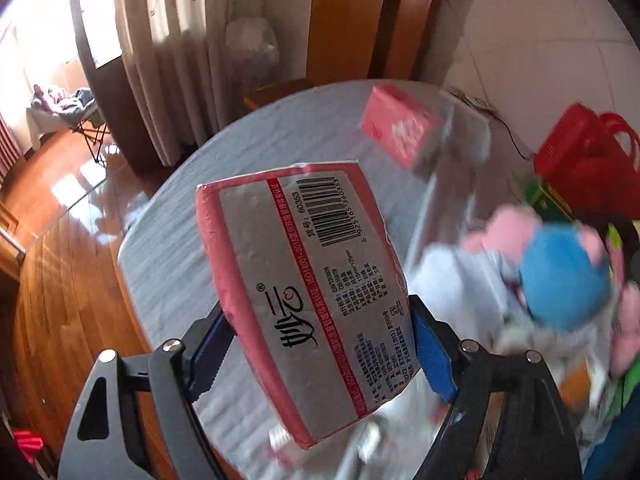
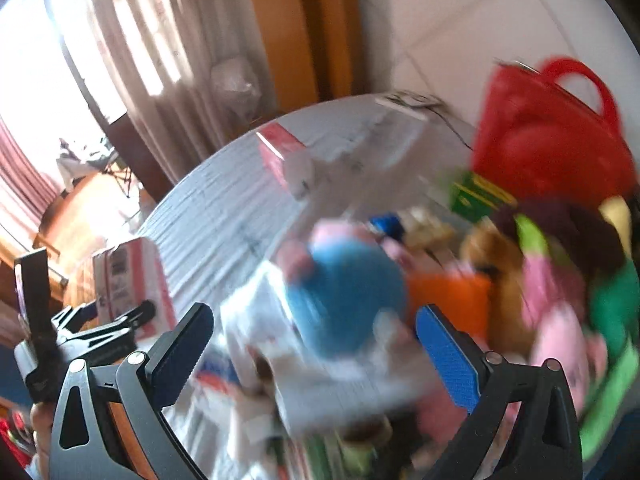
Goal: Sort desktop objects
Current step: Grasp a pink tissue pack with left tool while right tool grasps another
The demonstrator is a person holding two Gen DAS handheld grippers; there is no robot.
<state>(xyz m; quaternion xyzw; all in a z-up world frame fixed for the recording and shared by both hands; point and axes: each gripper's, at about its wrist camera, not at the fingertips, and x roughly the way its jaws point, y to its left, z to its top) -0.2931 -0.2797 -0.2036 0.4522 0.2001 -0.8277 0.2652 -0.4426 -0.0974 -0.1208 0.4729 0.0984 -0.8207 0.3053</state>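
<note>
Clamped between the left gripper (image 1: 316, 344) fingers, a pink tissue pack (image 1: 308, 292) is held tilted above the grey counter (image 1: 168, 264), barcode side facing the camera. Right gripper (image 2: 316, 344) fingers stand apart over a blurred blue ball (image 2: 348, 292) amid toys. A second pink pack (image 1: 396, 124) lies farther back, near a red bag (image 1: 588, 160)

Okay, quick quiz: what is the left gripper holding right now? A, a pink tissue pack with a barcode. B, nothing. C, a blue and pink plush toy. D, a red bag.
A: the left gripper has its blue pads pressed on both sides of the pink tissue pack, lifted above the table, barcode facing the camera.
</note>
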